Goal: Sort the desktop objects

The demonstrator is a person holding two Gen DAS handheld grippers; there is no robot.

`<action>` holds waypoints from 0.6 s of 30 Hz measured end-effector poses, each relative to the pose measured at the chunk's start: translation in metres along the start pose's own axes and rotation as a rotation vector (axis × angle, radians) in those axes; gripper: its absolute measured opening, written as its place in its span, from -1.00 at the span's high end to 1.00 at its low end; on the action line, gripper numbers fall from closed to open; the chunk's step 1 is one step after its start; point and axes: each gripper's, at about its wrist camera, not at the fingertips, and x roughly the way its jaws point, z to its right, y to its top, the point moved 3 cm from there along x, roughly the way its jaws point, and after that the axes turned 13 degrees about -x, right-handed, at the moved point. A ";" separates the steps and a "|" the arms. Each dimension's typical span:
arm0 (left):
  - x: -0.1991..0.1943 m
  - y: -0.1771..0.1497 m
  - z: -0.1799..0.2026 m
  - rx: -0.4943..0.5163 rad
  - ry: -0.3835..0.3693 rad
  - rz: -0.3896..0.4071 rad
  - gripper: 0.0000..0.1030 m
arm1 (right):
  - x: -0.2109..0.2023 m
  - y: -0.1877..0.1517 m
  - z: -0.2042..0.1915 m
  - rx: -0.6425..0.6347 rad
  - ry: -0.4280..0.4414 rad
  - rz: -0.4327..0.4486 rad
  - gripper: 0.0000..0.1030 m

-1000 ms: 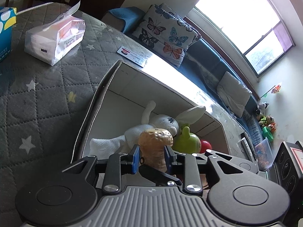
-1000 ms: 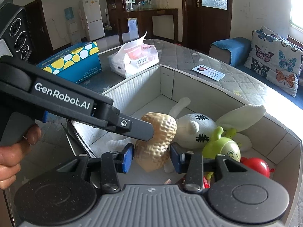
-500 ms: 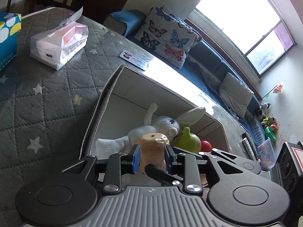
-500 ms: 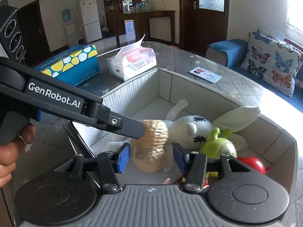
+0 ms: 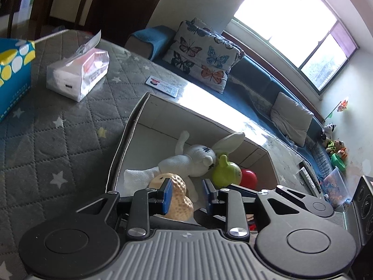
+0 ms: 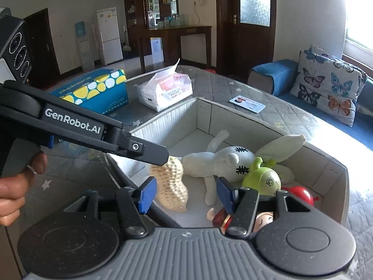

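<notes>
While the right gripper point(image 6: 185, 194) is being opened, its blue pads stand clear of the peanut toy point(image 6: 172, 184), which is seen between and beyond them with nothing pressed on it. That toy, tan, lobed and covered in a dimpled, knobbly shell pattern, is found inside the storage box point(image 6: 163, 126), near its left wall; it is blurred in the right wrist view. The left gripper point(image 5: 186, 197) is likewise released: the peanut is partly hidden behind one pad, and a bare gap is left before the other.

The box is rectangular, with pale ribbed walls and a smooth white floor. Beside the peanut a knitted white rabbit point(image 6: 223, 161) with long floppy ears is laid flat, and against it a glossy, rounded green toy point(image 6: 263, 179) and a shiny red ball point(image 6: 298, 192) are crowded. The box is set on a grey quilted cover point(image 5: 58, 140) stitched in diamonds and dotted with stars.
</notes>
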 end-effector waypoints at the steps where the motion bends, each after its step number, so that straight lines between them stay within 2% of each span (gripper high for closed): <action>1: -0.002 -0.001 0.002 0.005 0.001 0.005 0.40 | -0.004 0.000 -0.001 -0.002 -0.009 0.007 -0.26; 2: -0.006 -0.003 0.003 0.012 0.001 0.014 0.39 | -0.007 -0.001 -0.003 -0.004 -0.016 0.013 -0.34; 9: -0.024 -0.024 0.012 0.075 0.013 0.054 0.39 | -0.034 -0.012 -0.014 0.010 -0.052 0.053 -0.46; 12: -0.031 -0.034 0.013 0.101 0.022 0.073 0.38 | -0.045 -0.020 -0.019 0.021 -0.064 0.065 -0.67; 16: -0.040 -0.047 0.014 0.137 0.045 0.102 0.37 | -0.056 -0.030 -0.024 0.044 -0.078 0.077 -0.69; 18: -0.043 -0.053 0.013 0.156 0.063 0.120 0.37 | -0.062 -0.036 -0.026 0.062 -0.094 0.082 -0.80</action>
